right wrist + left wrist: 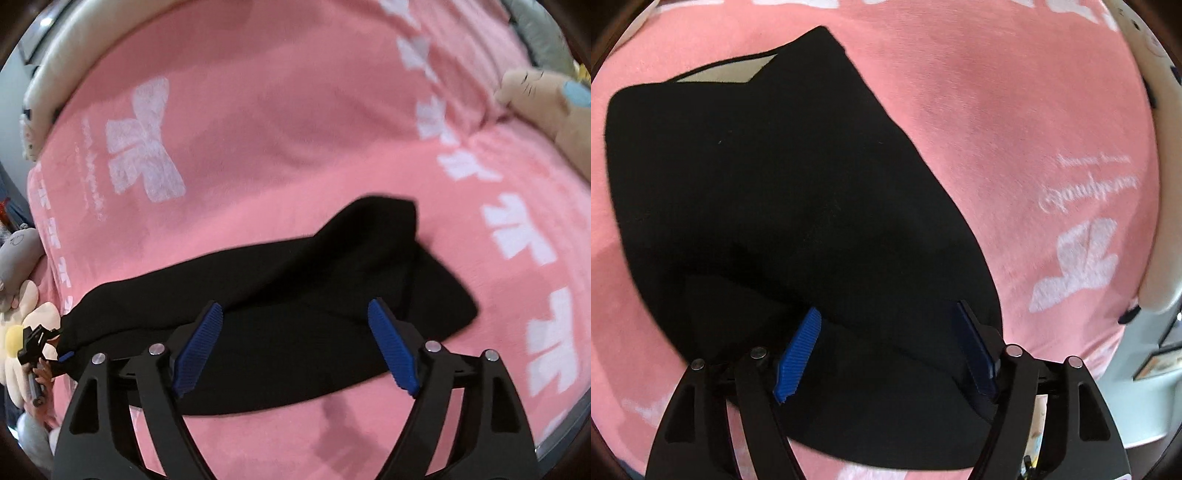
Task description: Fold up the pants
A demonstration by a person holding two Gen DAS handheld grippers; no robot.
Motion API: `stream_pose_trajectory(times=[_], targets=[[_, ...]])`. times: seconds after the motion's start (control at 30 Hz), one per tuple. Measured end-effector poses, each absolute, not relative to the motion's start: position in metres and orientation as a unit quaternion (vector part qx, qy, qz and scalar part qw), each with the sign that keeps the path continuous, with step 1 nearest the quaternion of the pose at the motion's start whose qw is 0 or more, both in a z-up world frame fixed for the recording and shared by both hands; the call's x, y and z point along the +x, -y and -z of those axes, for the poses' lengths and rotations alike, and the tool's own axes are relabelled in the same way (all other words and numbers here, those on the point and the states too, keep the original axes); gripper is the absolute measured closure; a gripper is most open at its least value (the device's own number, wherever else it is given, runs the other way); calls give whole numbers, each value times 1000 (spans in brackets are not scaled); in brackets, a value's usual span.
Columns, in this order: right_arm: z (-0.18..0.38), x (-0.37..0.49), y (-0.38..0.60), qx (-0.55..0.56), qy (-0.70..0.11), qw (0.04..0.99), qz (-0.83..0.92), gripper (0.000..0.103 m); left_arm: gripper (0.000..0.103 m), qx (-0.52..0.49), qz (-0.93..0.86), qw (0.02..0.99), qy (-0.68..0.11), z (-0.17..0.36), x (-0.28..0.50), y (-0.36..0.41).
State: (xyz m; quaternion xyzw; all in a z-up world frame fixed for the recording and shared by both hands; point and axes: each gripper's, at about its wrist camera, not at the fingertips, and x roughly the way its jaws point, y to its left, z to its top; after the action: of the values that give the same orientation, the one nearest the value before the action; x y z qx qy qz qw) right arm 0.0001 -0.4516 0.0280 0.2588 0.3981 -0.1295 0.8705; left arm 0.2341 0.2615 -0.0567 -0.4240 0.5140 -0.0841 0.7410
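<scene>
Black pants point(768, 192) lie folded on the pink blanket point(997, 110), filling the left and centre of my left wrist view. My left gripper point(890, 332) spreads open over their near edge; my right gripper point(295, 325) likewise. White script at right is illegible to me. A pale label point(727, 74) shows at upper left.

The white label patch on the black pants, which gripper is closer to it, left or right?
Probably left. The white label patch shows only in the left wrist view, across the black pants from the open left gripper. The right gripper hovers open over the pants; its view doesn't show the patch.
</scene>
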Motion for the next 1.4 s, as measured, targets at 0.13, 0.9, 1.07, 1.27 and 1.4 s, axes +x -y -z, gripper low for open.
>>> stream_pose_trajectory(times=[0.13,0.9,1.07,1.27,1.4], targets=[[-6,30,467,315,-400,851,128,24,69,-434,76,735,-516,64,238,-265],[40,13,467,277,-431,842,172,98,99,-304,107,760,-564,26,183,-305],[43,6,455,270,-438,841,169,91,91,-306,90,767,-557,33,165,-311],[28,-8,453,254,-423,851,183,49,46,-279,52,820,-498,-3,146,-331],[25,-17,461,288,-399,852,178,46,38,-284,39,821,-493,-2,162,-340]])
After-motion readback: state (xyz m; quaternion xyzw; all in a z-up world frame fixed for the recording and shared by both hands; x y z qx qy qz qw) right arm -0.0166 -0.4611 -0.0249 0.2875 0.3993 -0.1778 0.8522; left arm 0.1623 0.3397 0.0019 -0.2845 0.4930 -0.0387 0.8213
